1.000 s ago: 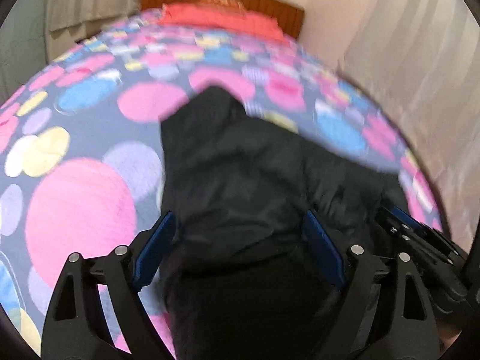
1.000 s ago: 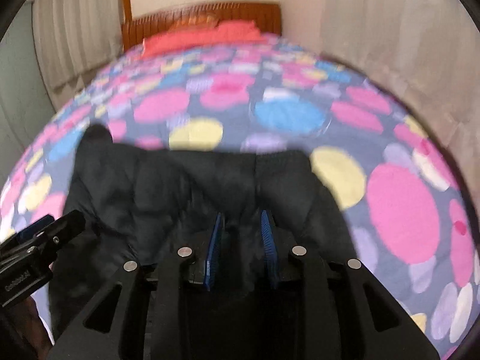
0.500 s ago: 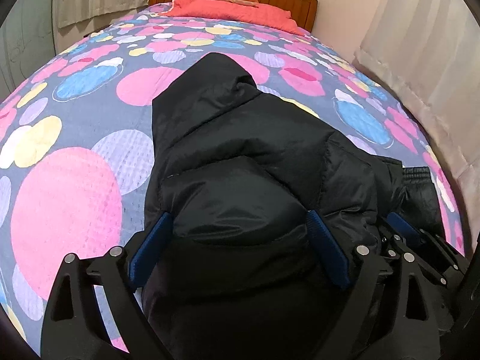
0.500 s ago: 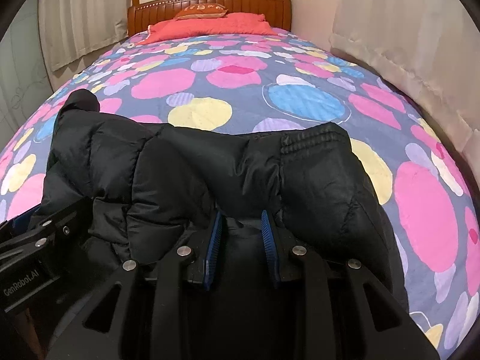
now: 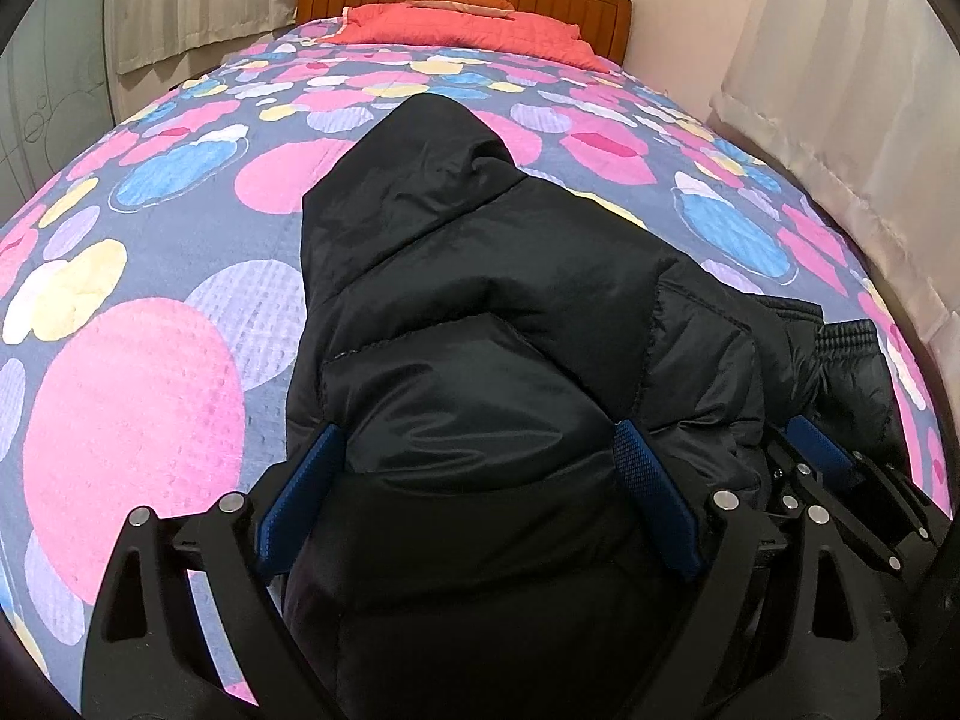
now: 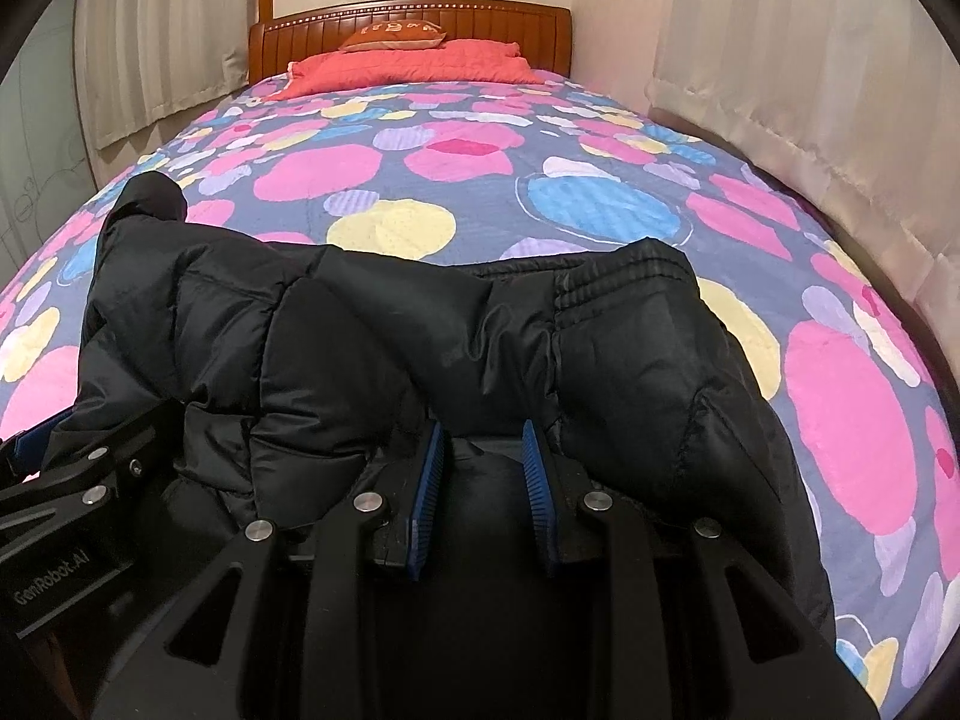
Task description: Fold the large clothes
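Note:
A black puffer jacket (image 5: 480,276) lies bunched on the bed, hood toward the headboard; it also shows in the right wrist view (image 6: 372,324). My left gripper (image 5: 480,450) is open wide, its blue pads on either side of a puffy fold of the jacket. My right gripper (image 6: 483,450) is nearly closed on a pinch of jacket fabric near the ribbed cuff (image 6: 612,276). The right gripper shows at the lower right of the left wrist view (image 5: 840,480), and the left gripper at the lower left of the right wrist view (image 6: 66,492).
The bed has a quilt with coloured dots (image 5: 150,360), also in the right wrist view (image 6: 600,204). A red pillow (image 5: 462,30) and wooden headboard (image 6: 408,18) are at the far end. Curtains (image 6: 810,72) hang close on the right.
Both grippers have pulled back and steadied, so more of the jacket and bed are in view. The jacket has settled on the quilt. Jaw openings are unchanged.

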Available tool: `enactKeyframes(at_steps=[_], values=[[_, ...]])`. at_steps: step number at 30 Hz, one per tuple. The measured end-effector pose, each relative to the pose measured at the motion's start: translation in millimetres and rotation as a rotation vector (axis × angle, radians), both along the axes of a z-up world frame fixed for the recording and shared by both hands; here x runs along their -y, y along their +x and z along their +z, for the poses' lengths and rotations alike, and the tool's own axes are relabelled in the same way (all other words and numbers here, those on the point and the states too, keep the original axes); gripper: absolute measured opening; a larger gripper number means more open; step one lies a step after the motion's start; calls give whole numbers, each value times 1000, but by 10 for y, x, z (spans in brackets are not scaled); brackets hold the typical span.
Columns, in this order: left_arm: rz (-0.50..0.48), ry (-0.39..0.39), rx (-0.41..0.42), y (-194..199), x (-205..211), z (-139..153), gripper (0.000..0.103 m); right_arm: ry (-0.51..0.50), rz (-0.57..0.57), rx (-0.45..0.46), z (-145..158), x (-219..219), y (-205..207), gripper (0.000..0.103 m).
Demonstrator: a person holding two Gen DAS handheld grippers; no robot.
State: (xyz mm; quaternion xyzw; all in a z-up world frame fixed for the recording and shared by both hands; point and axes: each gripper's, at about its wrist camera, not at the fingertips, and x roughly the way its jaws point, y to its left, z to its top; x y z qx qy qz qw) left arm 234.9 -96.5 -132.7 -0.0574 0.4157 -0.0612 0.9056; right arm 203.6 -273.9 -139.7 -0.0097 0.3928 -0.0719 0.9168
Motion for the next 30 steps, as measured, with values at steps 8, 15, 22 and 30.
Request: enactKeyframes(at_steps=[8, 15, 22, 30], values=[[0, 16, -2, -23, 11, 35, 91, -8, -5, -3, 44, -13, -18, 29], [-8, -41, -40, -70, -127, 184, 91, 50, -2, 6, 233, 70, -129, 40], [75, -122, -11, -357, -550, 376, 91, 84, -26, 73, 494, 353, -420, 61], [166, -358, -95, -607, -926, 127, 91, 242, -123, 50, 396, 941, -603, 74]])
